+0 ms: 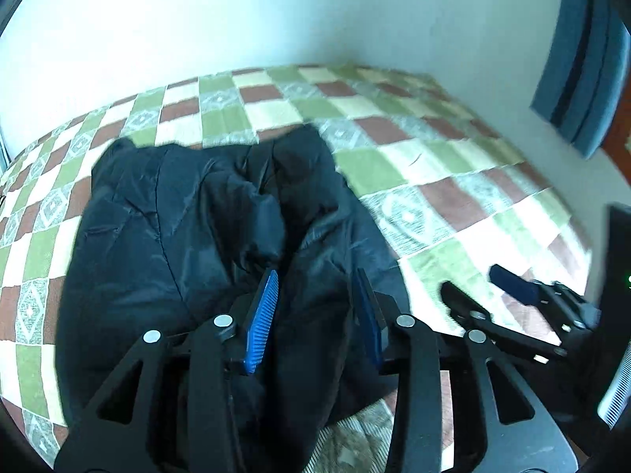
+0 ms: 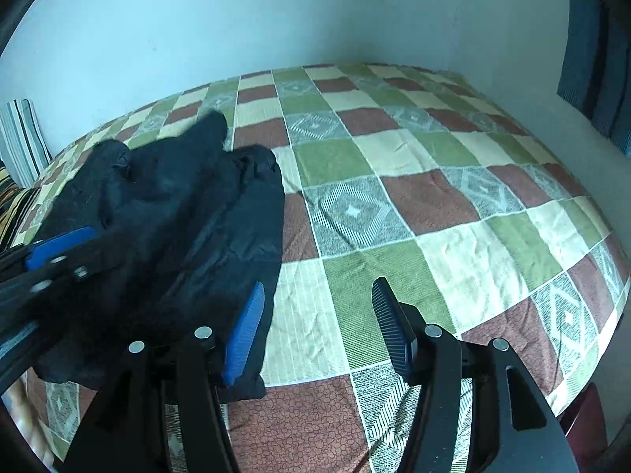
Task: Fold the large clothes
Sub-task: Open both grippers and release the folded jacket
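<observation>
A black padded jacket (image 1: 189,236) lies bunched on the checked bedspread (image 1: 414,165). My left gripper (image 1: 315,287) is open, its blue pads astride a fold of the jacket's near edge, low over the cloth. In the right wrist view the jacket (image 2: 189,213) lies at the left. My right gripper (image 2: 317,299) is open and empty over the bedspread (image 2: 434,205), its left pad at the jacket's right hem. The right gripper also shows in the left wrist view (image 1: 481,280). The left gripper shows at the left edge of the right wrist view (image 2: 59,246).
The bed stands against a pale wall (image 2: 276,12). A blue curtain (image 1: 583,59) hangs at the right. A striped pillow (image 2: 19,134) lies at the bed's far left. A dark red piece of furniture (image 2: 583,425) stands at the bed's right front corner.
</observation>
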Available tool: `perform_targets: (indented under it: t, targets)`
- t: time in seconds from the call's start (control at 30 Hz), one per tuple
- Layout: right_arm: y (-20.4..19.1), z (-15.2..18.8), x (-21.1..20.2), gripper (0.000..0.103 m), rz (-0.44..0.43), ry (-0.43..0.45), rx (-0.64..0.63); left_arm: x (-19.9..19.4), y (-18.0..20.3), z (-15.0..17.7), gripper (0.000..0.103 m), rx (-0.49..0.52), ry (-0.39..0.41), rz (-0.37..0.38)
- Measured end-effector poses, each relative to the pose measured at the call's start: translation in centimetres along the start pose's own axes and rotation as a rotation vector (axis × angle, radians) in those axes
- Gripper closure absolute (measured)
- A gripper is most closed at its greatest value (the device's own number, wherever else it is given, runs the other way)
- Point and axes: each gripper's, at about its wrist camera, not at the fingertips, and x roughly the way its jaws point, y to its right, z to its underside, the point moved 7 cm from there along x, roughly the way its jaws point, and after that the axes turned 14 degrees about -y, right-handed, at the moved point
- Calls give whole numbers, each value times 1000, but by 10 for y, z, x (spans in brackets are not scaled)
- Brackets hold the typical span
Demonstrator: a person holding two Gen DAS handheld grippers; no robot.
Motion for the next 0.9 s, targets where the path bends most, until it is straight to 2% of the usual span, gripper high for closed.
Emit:
perform_targets:
  t: [0.07,0.2,0.3,0.4,0.53,0.63,0.73,0.8,0.9]
  targets:
    - [-3,-4,-9,46,-7,14,-5,-17,-1,0,52,3,37,1]
    - [-12,-9,-21,46,-30,35,-16,-48,-23,3,46,-37,94,-15]
    - [-24,-13,-28,46,-37,49,-41,-59,-56,8,44,-86,115,-79]
    - [-42,-17,-32,46,-47,54,-73,-64,-94,16,44,-153,119,-117]
    - [-64,-20,-32,46,-65,50,-105,-63,-143,28,44,-271,103,-125]
    - [-83,-24,-35,46,-81,51,-130,-66,-169,36,44,-313,104,-143]
    - [-106,-27,-37,46,-113,45,-155,-66,-186,42,44,-329,108,-174]
    - [-121,-29,-35,36,-109,48,-185,-63,-193,45,43,-336,101,-174]
    - [-137,-31,-28,35,-95,39,-215,-56,-199,50,43,-344,86,-168]
